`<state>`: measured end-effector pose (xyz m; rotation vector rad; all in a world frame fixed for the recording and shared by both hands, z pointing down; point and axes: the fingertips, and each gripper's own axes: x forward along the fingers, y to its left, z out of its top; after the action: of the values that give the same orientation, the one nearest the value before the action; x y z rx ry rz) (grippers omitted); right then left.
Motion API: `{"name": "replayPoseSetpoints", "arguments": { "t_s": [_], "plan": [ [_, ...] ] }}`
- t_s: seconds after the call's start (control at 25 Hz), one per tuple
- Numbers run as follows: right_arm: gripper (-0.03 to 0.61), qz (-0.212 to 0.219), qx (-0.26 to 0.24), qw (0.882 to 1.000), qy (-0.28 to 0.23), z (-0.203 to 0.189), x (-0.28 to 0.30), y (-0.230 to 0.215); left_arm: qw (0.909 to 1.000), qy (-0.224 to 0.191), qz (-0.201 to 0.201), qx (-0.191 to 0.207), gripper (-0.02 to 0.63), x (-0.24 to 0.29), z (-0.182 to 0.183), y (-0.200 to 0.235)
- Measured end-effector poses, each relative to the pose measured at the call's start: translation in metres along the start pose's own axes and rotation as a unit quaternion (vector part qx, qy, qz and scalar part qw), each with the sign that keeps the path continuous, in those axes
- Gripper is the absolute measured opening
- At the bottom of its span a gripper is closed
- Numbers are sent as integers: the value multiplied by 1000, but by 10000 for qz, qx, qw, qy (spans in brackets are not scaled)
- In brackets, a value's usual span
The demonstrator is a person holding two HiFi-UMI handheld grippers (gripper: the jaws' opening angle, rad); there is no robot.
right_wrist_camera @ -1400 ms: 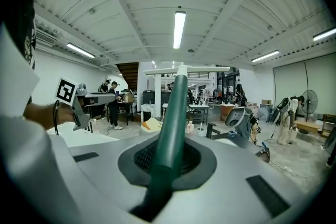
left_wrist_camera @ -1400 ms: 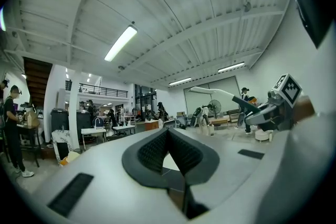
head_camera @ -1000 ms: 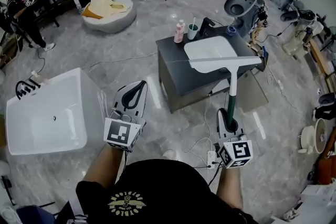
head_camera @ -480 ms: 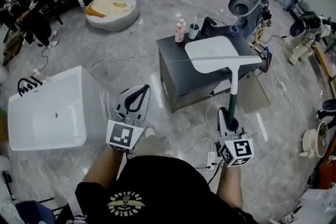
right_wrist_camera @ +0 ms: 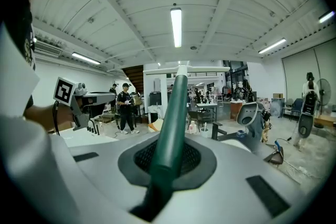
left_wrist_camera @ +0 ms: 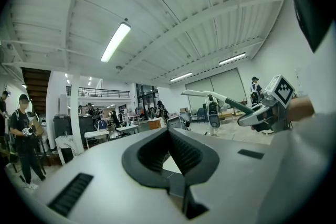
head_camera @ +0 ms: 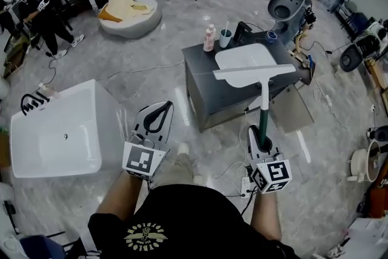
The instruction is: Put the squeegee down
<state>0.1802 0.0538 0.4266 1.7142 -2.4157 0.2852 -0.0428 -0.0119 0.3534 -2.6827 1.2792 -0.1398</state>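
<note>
Right tool [head_camera: 262,141] closed on the squeegee [head_camera: 264,103]: jaws clamp the dark green lower end of the handle, seen clearly in the right gripper view, where the handle [right_wrist_camera: 170,123] runs up from between the jaws of the tool [right_wrist_camera: 167,162]. The handle turns white higher up and ends in a wide white blade. The squeegee points away from the person, blade crosswise, held in the air, not set down. In the head view the blade lines up with the front edge of the white sink [head_camera: 245,59] set into the dark desk [head_camera: 203,79]; can't tell if it touches. Left tool [head_camera: 159,111] closed and empty, tips together, nothing between them in the left gripper view [left_wrist_camera: 169,134]; it sits well left of the right tool, above the grey floor [head_camera: 145,70]. The squeegee [left_wrist_camera: 210,96] also shows at the right of that view. On the desk behind the sink: pink bottle [head_camera: 209,37], cup [head_camera: 225,37], black faucet [head_camera: 239,30]. White bathtub [head_camera: 54,130] at left.
</note>
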Motion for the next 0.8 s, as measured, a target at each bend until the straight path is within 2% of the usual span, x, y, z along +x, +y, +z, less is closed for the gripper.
{"name": "replayPoseSetpoints", "arguments": {
  "t_s": [0.32, 0.64, 0.8],
  "plan": [
    [38, 3, 2, 9999, 167, -5, 25, -3, 9999, 97, -61, -79, 23, 23, -15, 13],
    [38, 11, -23, 9997, 231, 8, 70, -14, 9995, 226, -49, -198, 22, 62, -26, 47],
    [38, 21, -16, 9997, 257, 12, 100, -25, 9998, 116, -74, -152, 21, 88, -30, 63]
  ]
}}
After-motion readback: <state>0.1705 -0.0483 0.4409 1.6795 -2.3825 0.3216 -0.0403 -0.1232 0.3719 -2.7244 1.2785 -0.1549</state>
